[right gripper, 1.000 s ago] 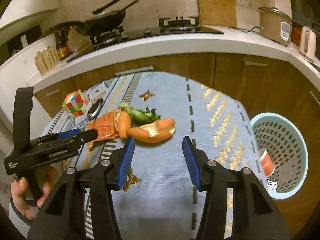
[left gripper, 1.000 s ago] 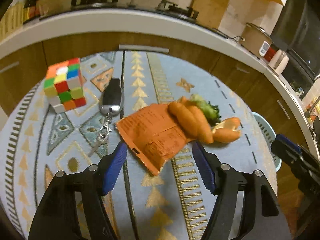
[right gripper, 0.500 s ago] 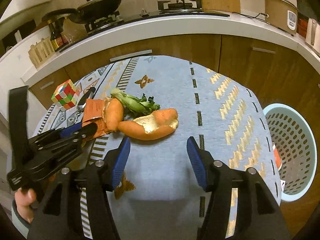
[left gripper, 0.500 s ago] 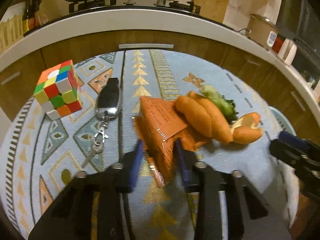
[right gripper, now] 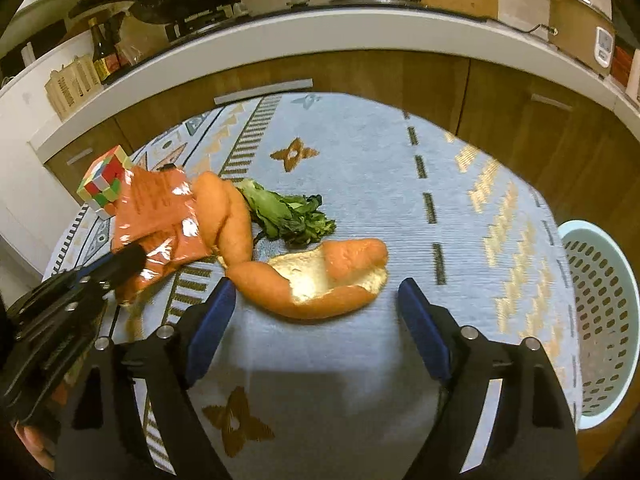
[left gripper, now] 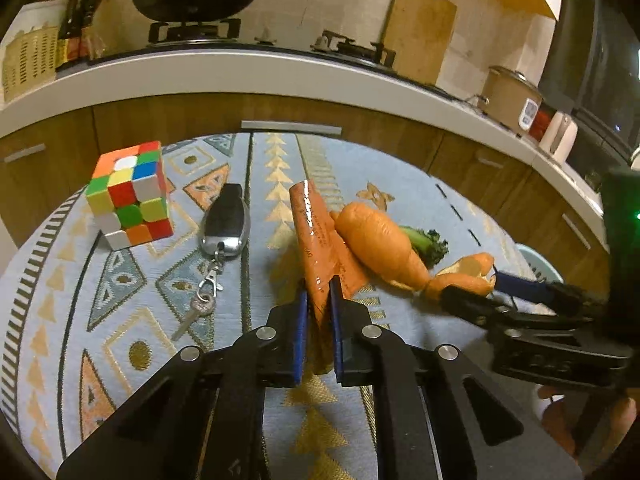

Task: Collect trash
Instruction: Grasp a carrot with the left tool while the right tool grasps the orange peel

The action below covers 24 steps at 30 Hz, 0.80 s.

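Observation:
My left gripper (left gripper: 318,292) is shut on an orange foil wrapper (left gripper: 316,236), pinching its near edge so it stands folded upright; the wrapper also shows in the right wrist view (right gripper: 156,216). Orange peel pieces (left gripper: 380,246) lie against it, with a wilted green leaf (right gripper: 292,216) behind. My right gripper (right gripper: 314,300) is open, its fingers on either side of a large curled orange peel (right gripper: 320,280) on the patterned tablecloth (right gripper: 460,200). A light blue trash basket (right gripper: 600,300) stands off the table's right edge.
A Rubik's cube (left gripper: 130,196) and a car key fob with keys (left gripper: 224,224) lie on the table's left side. A kitchen counter (left gripper: 280,68) with a wok, stove and rice cooker (left gripper: 510,94) curves behind the table.
My left gripper closed on the orange wrapper and lifted its edge upright. My right gripper moved forward and down around the large peel.

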{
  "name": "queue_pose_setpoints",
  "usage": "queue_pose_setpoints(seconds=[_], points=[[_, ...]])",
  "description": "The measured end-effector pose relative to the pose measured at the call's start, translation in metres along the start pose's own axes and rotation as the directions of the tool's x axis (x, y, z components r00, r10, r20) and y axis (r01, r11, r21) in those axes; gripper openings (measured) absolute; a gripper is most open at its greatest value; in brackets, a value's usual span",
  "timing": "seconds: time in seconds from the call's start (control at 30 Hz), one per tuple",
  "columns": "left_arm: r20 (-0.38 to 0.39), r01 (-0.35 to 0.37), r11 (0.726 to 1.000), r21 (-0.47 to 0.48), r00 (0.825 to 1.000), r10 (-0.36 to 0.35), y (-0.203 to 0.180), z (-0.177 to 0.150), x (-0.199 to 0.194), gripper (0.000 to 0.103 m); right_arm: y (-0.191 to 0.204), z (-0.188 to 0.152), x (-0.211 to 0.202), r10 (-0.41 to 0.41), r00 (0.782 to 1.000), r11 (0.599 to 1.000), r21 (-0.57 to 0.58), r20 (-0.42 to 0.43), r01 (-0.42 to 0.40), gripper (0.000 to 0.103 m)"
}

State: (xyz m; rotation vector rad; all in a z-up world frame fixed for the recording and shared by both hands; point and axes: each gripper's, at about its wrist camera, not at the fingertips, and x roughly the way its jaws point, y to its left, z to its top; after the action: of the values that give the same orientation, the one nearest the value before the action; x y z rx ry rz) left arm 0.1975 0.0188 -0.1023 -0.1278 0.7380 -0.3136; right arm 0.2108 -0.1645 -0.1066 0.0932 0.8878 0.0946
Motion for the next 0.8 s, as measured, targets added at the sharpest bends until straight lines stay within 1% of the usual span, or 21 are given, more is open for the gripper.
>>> queue_pose_setpoints(seconds=[0.17,0.23,0.27,0.3,0.33,0.4,0.53,0.67,0.73,0.8], points=[[0.011,0.012,1.000,-0.026,1.000,-0.012,0.005,0.001,-0.002,0.008,0.004,0.004,0.006,-0.016,1.000,1.000,-0.007,-0.012,0.016,0.078],[0.018,0.009,1.000,-0.019,1.000,-0.009,0.003,0.001,-0.003,0.008,0.006,0.004,0.007,-0.017,1.000,1.000,-0.015,-0.006,0.017,0.063],[0.019,0.008,1.000,-0.016,1.000,-0.007,0.003,0.001,-0.003,0.008,0.007,0.003,0.006,-0.011,1.000,1.000,-0.021,-0.004,0.011,0.058],[0.020,0.008,1.000,-0.015,1.000,-0.007,0.003,0.000,-0.003,0.008,0.008,0.002,0.006,-0.002,1.000,1.000,-0.027,-0.003,0.002,0.048],[0.022,0.007,1.000,-0.016,1.000,-0.007,0.003,0.000,-0.003,0.008,0.010,0.001,0.005,0.009,1.000,0.999,-0.035,0.001,-0.009,0.036],[0.024,0.009,1.000,-0.021,1.000,-0.008,0.004,0.000,-0.004,0.008,0.013,0.000,0.004,0.024,1.000,0.998,-0.052,0.005,-0.024,0.025],[0.035,0.006,0.999,-0.034,0.999,-0.005,0.006,0.000,-0.006,0.008,0.016,-0.002,0.000,-0.004,1.000,0.998,-0.062,0.030,0.006,0.019],[0.072,0.002,0.999,-0.037,0.997,0.000,0.005,0.002,-0.013,0.008,0.009,-0.004,-0.011,0.005,0.997,0.999,-0.033,0.071,-0.002,0.018],[0.097,0.015,0.999,-0.041,0.995,-0.011,0.004,0.005,-0.021,0.008,0.006,-0.006,-0.019,0.017,0.996,1.000,-0.027,0.086,-0.015,0.018],[0.124,0.031,0.999,-0.035,0.992,-0.026,0.001,0.007,-0.031,0.008,0.005,-0.007,-0.027,0.010,0.995,1.000,-0.030,0.094,-0.008,0.018]])
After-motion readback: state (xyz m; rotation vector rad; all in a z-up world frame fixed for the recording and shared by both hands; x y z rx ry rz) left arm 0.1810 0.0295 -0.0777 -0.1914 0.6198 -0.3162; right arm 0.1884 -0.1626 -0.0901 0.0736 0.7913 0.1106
